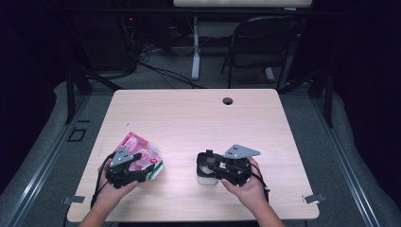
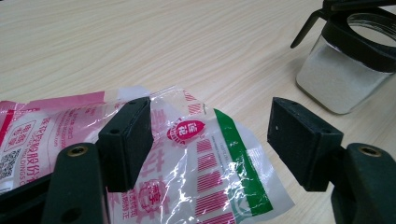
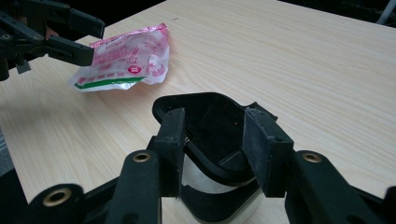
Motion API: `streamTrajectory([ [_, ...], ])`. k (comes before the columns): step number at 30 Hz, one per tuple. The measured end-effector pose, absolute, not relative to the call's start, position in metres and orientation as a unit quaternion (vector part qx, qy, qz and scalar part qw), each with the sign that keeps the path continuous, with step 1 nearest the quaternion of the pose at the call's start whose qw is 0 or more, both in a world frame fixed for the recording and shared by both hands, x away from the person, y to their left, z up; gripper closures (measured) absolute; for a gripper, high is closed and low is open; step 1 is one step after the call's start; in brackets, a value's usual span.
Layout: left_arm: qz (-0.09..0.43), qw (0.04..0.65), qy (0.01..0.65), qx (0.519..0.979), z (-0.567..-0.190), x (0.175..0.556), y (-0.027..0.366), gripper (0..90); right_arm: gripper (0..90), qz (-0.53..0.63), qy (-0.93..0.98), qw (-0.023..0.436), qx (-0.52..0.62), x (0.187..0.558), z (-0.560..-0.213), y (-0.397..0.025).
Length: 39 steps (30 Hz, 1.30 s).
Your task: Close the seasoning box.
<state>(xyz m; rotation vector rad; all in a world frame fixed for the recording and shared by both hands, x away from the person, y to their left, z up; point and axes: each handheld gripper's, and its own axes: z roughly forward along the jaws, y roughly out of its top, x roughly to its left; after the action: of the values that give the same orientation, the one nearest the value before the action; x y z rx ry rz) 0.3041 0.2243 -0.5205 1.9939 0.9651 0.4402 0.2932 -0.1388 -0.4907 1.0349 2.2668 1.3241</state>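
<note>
In the high view, the left tongs [image 1: 134, 166] sit at the near left of the pale wooden tabletop [image 1: 198, 118], over the near end of a crinkled pink, white and green plastic packet [image 1: 142, 153] that lies flat there. The right tongs [image 1: 208, 165] are near the middle front, at a small clear square jar with a black rim [image 1: 206, 176], well apart from the packet.

In the left gripper view, the left tongs [image 2: 210, 137] stand wide apart above the packet [image 2: 219, 177], one pad over its printed face, the other over bare wood. The jar [image 2: 343, 77] stands farther off at the upper right.

In the right gripper view, the right tongs [image 3: 212, 149] are spread, with one side of the jar's black rim [image 3: 205, 121] between the pads; whether they press it I cannot tell. The packet [image 3: 126, 60] lies beyond, beside the other tongs.
</note>
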Motion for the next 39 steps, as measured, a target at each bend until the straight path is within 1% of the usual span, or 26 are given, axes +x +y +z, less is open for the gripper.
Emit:
streamTrajectory([
  [12, 0.18, 0.426, 0.383, 0.8, -0.521, 0.304, 0.223, 30.8, 59.4, 0.462, 0.796, 0.172, 0.352, 0.289, -0.496, -0.137],
  [30, 0.18, 0.426, 0.382, 0.8, -0.521, 0.303, 0.223, 30.8, 59.2, 0.458, 0.798, 0.175, 0.349, 0.285, -0.504, -0.136],
  [39, 0.183, 0.424, 0.383, 0.8, -0.521, 0.303, 0.223, 30.8, 59.7, 0.446, 0.804, 0.184, 0.346, 0.283, -0.508, -0.134],
])
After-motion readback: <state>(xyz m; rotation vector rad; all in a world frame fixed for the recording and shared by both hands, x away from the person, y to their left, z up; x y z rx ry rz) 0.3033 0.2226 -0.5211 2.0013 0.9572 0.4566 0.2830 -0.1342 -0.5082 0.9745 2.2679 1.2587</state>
